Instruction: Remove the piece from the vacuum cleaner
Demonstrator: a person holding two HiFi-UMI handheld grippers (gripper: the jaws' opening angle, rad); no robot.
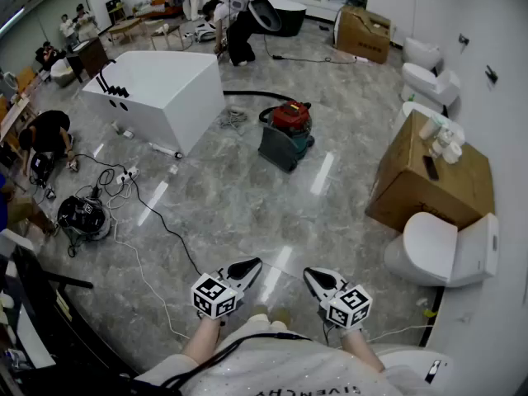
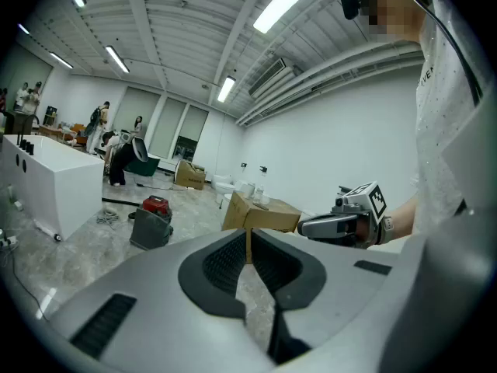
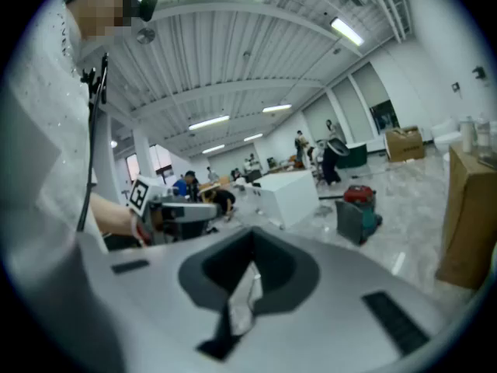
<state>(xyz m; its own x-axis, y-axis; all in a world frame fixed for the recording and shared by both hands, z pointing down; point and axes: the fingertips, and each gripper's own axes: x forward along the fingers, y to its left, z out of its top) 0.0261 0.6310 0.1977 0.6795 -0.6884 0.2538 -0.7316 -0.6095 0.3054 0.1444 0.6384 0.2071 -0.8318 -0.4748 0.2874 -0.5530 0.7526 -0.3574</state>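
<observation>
Closest in, low in the head view, the left gripper (image 1: 249, 265) and the right gripper (image 1: 312, 276) are held side by side just in front of the person's white top (image 1: 272, 361). Both point out over the grey marbled floor (image 1: 223, 205). Seen along its own length, the left gripper (image 2: 248, 243) has its fingers pressed together at the tips with nothing between them; only floor shows through the narrow gap behind the tips. The right gripper (image 3: 251, 256) likewise has its fingers pressed together and holds nothing. Each gripper view catches the other gripper off to one side.

Out on the floor stands the vacuum cleaner (image 1: 286, 134), a red lid on a dark teal body. It is well apart from both sets of fingers, ahead of them and roughly in line with the space between the two grippers. A black hose (image 1: 247, 94) runs from it toward a large white block-shaped unit (image 1: 165, 89) on its left. From the left gripper the vacuum cleaner (image 2: 152, 222) appears left of the fingertips; from the right gripper the vacuum cleaner (image 3: 357, 212) appears to their right. A cardboard box (image 1: 429, 180) and a white toilet (image 1: 441, 250) stand by the right wall.
</observation>
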